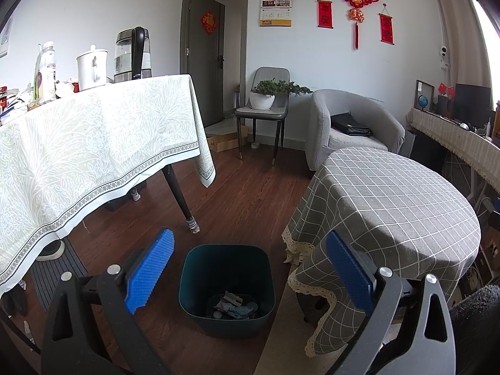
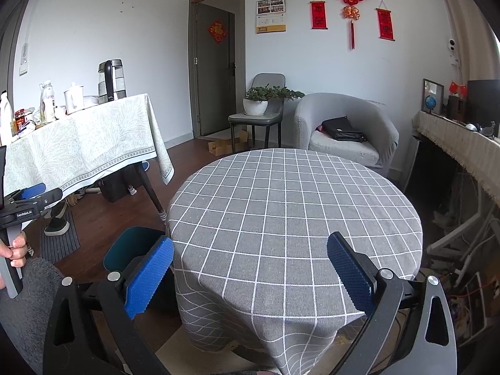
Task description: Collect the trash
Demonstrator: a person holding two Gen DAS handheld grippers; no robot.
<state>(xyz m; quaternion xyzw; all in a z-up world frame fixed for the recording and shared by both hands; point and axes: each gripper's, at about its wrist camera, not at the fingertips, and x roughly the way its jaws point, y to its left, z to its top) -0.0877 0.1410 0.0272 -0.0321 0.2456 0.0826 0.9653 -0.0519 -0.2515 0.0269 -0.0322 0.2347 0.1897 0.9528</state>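
Observation:
A dark teal trash bin [image 1: 227, 287] stands on the wood floor, with crumpled wrappers and scraps [image 1: 235, 306] lying at its bottom. My left gripper [image 1: 250, 268] hovers above the bin, open, nothing between its blue pads [image 1: 150, 273]. In the right wrist view the bin [image 2: 132, 247] peeks out at the left of a round table with a grey checked cloth [image 2: 293, 218]. My right gripper [image 2: 250, 268] is open over the table's near edge and holds nothing. The left gripper [image 2: 26, 198] also shows there at far left, gripped by a hand [image 2: 15, 248].
A rectangular table with a pale patterned cloth [image 1: 81, 143] carries a kettle [image 1: 132, 54], a white jug and bottles. Its dark leg [image 1: 179, 198] stands near the bin. A grey armchair [image 2: 347, 131], a chair holding a potted plant [image 2: 256, 104] and a cluttered desk [image 2: 462, 143] line the far side.

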